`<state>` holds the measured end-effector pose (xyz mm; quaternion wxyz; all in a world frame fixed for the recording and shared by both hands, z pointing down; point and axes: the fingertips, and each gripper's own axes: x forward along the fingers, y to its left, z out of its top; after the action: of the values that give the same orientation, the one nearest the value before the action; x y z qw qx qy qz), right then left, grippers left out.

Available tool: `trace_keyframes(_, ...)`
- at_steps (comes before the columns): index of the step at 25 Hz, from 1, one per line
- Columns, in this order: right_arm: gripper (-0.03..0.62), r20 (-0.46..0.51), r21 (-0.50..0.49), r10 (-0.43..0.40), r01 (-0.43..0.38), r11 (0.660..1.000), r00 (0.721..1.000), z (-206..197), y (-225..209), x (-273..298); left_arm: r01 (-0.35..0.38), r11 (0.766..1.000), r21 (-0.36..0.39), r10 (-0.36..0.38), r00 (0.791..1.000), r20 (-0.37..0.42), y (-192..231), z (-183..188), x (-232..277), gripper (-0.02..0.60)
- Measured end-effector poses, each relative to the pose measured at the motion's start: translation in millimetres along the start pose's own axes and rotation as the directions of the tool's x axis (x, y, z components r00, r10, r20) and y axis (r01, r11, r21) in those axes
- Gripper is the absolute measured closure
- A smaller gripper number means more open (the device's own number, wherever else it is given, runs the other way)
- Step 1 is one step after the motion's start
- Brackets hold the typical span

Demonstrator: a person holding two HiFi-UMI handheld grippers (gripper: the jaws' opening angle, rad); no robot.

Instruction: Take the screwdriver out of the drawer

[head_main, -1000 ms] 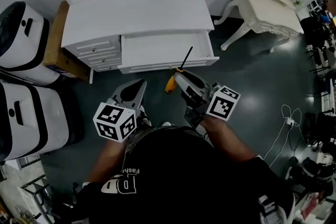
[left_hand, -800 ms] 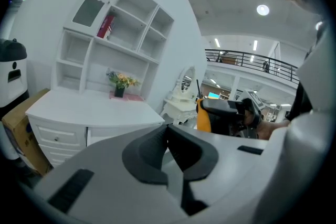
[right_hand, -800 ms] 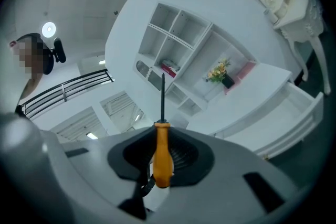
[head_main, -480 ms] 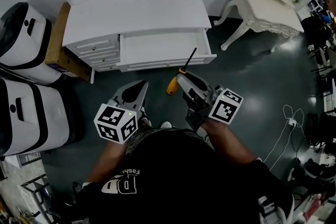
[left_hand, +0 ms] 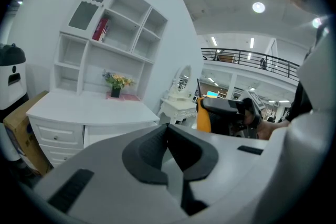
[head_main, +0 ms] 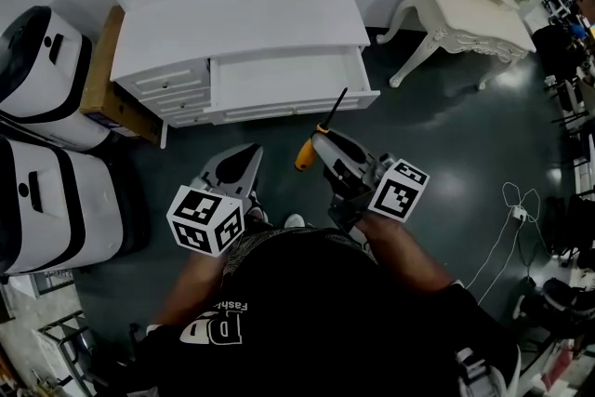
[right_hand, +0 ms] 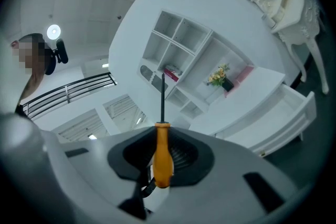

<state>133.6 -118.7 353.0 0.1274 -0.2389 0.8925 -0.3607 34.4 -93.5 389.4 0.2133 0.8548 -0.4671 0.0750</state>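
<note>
The right gripper [head_main: 323,144] is pinched on the orange handle of the screwdriver [head_main: 303,154], whose dark shaft is pointed away toward the desk. The left gripper [left_hand: 169,150] is held near it, its jaws pressed together on nothing. The screwdriver is held in the air over the dark floor [head_main: 446,135], in front of the open drawer [head_main: 299,112] of the white desk [head_main: 242,19] and clear of it, so the removal is judged as good as done. A firm pinch is called for next while a resting place is chosen. No brand can be read. Only black-and-white square markers [head_main: 398,186] on the gripper cubes and partly hidden white lettering on the black shirt [head_main: 316,302] are seen.
</note>
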Motion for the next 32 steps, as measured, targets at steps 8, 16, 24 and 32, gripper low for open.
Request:
trace_keyframes(8, 0.519, 0.008, -0.003, -0.017, 0.017, 1.0, 1.0, -7.9, 2.9, -19.7, 0.009, 1.0, 0.023, -0.009, 1.0, 0.001, -17.3, -5.2, -8.0, 0.568)
trace_keyframes(16, 0.519, 0.019, 0.006, -0.012, 0.012, 1.0, 1.0, -14.9, 7.3, -27.5, 0.015, 0.999, 0.042, -0.015, 1.0, -0.01, -26.5, -7.6, -12.1, 0.568)
trace_keyframes(24, 0.52, 0.031, 0.012, -0.016, 0.015, 1.0, 0.999, -16.5, 6.7, -36.0, 0.023, 0.998, 0.052, -0.022, 1.0, -0.017, -34.8, -9.3, -10.2, 0.568)
trace_keyframes(32, 0.519, 0.037, 0.01, -0.016, 0.016, 1.0, 0.999, -16.0, 6.8, -38.2, 0.031, 0.998, 0.059, -0.029, 0.999, -0.019, -39.7, -8.4, -8.8, 0.568)
